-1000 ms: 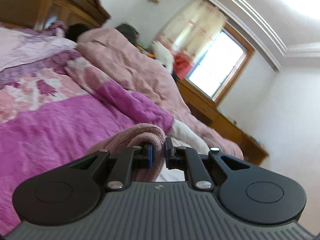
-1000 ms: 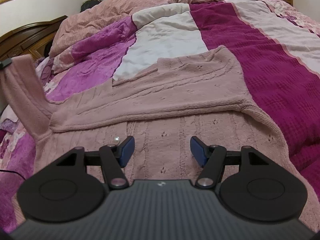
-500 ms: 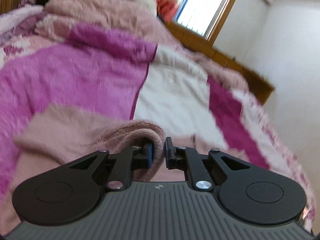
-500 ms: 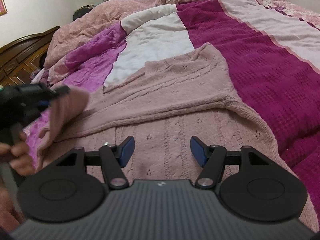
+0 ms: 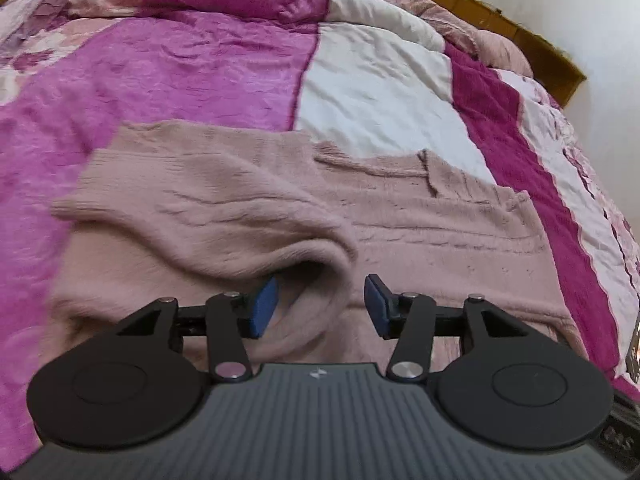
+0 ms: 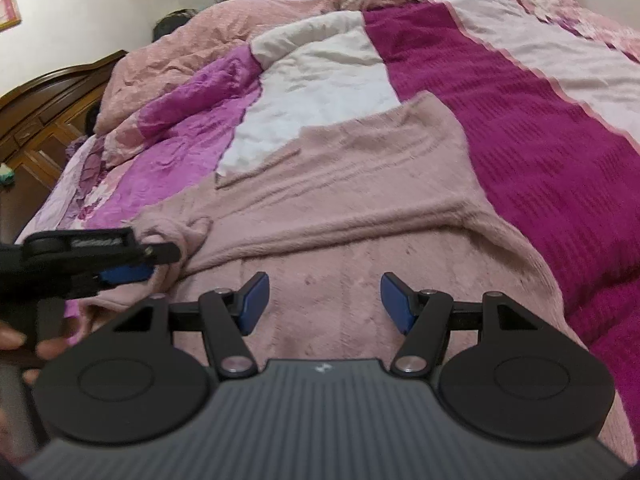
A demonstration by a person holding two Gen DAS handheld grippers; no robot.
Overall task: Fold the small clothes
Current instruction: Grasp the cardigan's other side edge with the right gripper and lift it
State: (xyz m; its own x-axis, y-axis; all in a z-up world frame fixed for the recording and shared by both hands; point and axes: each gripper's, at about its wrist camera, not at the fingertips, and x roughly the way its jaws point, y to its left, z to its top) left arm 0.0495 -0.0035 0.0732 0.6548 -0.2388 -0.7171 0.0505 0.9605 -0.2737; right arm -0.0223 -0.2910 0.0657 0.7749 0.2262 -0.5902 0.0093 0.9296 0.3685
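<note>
— Where was the pink sweater (image 5: 400, 208)?

— Spread flat on the bedspread (image 5: 168, 72), its sleeve (image 5: 224, 208) folded across toward nine o'clock.

— And the left gripper (image 5: 320, 308)?

— Its jaws had just been opening; the sleeve's fold lay loose between them (no pad pressing).

— The right gripper (image 6: 324, 300)?

— Parted, empty, over the hem at six o'clock.

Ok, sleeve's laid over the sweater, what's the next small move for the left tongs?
Probably back the left tongs straight off: their jaws have just been opening, and the dusty-pink knitted sweater's folded sleeve rests on the body, its cuff lying slack between the pads.
</note>
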